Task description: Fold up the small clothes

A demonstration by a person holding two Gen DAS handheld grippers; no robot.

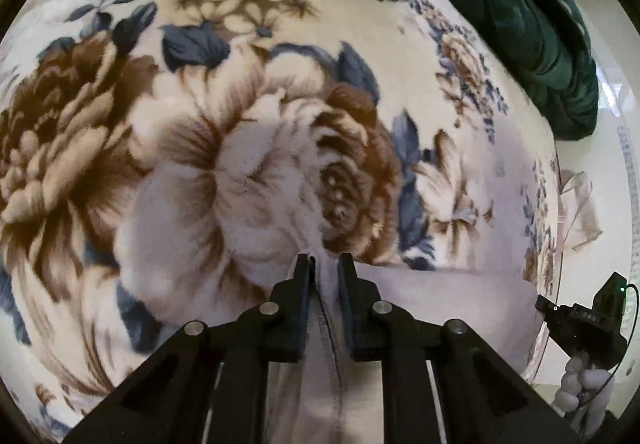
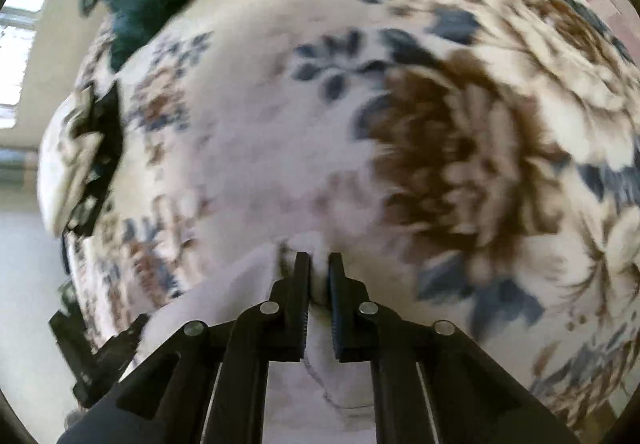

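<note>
A pale lilac-white small garment [image 1: 440,308] lies on a floral blanket, stretched between my two grippers. My left gripper [image 1: 324,264] is shut on a seamed edge of the garment, which runs back between its fingers. My right gripper [image 2: 319,262] is shut on another edge of the same garment [image 2: 224,300], with a stitched hem showing below its fingers. The right gripper also shows at the right edge of the left wrist view [image 1: 580,320], held by a gloved hand. The left gripper shows at the lower left of the right wrist view [image 2: 100,356].
The plush floral blanket [image 1: 240,104] in cream, brown and blue covers the bed. A dark green quilted cushion [image 1: 532,28] lies at its far edge. A black-and-cream patterned cloth [image 2: 84,156] lies near the blanket's left edge. A crumpled pale cloth [image 1: 578,212] lies beyond the blanket's edge.
</note>
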